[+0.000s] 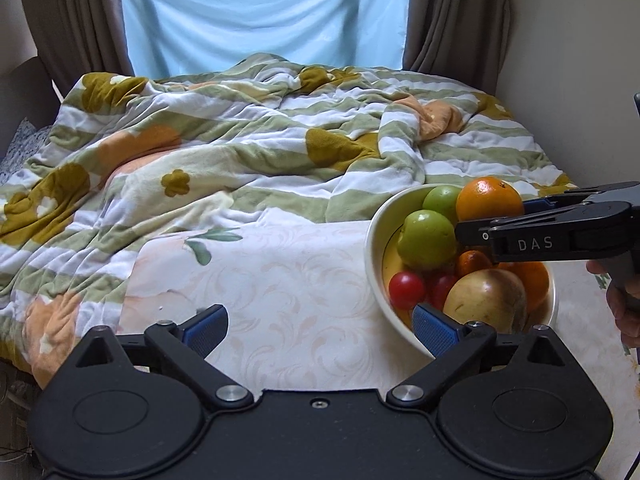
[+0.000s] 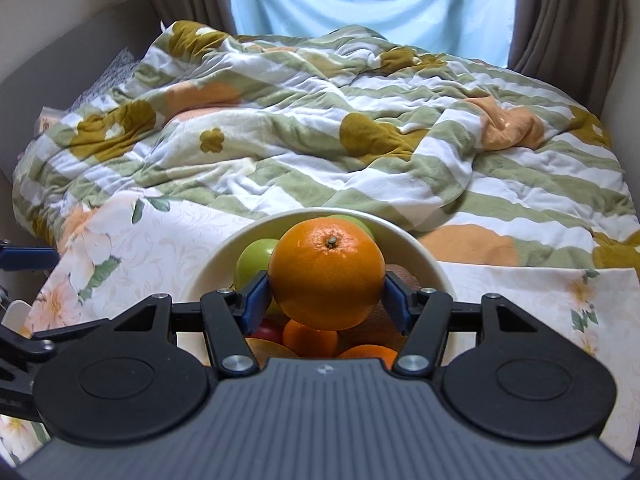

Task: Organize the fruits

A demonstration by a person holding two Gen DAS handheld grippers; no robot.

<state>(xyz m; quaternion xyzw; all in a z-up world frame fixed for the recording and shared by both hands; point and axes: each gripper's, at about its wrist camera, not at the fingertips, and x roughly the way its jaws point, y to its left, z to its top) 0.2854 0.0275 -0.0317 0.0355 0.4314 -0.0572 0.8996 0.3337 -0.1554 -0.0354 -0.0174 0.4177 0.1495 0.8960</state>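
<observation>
A bed fills the room ahead of me, under a pale blue curtain between brown drapes, with a rumpled striped blanket (image 1: 256, 136) over most of it and a floral sheet (image 1: 288, 280) bare at the near end.

From my left wrist, the cream bowl (image 1: 374, 252) sits on that sheet, off to the right, already holding green apples (image 1: 426, 240), small red fruits (image 1: 406, 290) and a large yellowish fruit (image 1: 486, 298). My left hand-held gripper (image 1: 320, 322) hovers over bare sheet just beside the bowl, its jaws spread wide and empty, the right pad close to the bowl's rim. My right hand-held gripper (image 1: 516, 216) comes in from the right edge, carrying the orange (image 1: 489, 199) above the pile.

From my right wrist, the orange (image 2: 326, 272) sits square between the blue pads (image 2: 256, 300), stem end up, directly over the bowl (image 2: 416, 248). My right hand-held gripper (image 2: 326, 300) is clamped on it across its widest part, both pads pressing the peel.

I judge the orange firm, fairly heavy and round, with a pebbled skin that grips well; holding it at the equator is right, since higher or lower it would squirt out. It will likely roll once released onto the heap, so it should go down low into a gap.
</observation>
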